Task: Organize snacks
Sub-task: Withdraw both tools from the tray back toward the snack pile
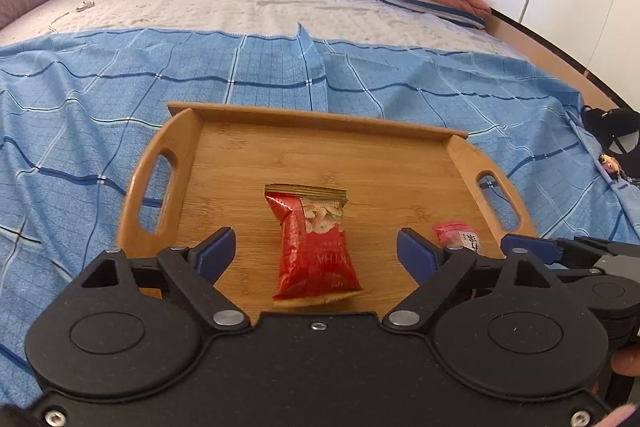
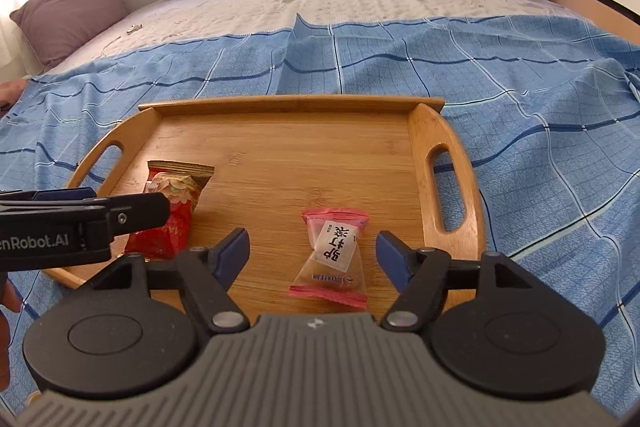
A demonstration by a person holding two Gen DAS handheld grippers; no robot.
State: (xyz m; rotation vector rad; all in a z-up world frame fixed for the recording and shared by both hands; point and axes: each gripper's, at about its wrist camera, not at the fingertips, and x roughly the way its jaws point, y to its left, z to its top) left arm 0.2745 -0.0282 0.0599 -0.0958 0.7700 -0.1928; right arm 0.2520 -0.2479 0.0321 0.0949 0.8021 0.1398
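Snacks number two, both on the wooden tray [image 2: 450, 195] that rests on the bed [image 2: 520, 75]: one red packet [image 1: 316, 247] toward the tray's 8 o'clock and one pink-ended wrapped sweet [image 2: 334, 259] near 5 o'clock. Both look light, crinkly and slippery, with contents that could crush; the crimped ends seem the safest hold. The left tool [image 1: 316, 255] and right tool [image 2: 312, 259] each gape open astride a snack, touching neither.

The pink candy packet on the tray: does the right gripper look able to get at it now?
Probably yes. The pink candy packet lies flat on the wooden tray, just ahead of the right gripper, whose fingers stand open with nothing between. The red snack bag lies apart.
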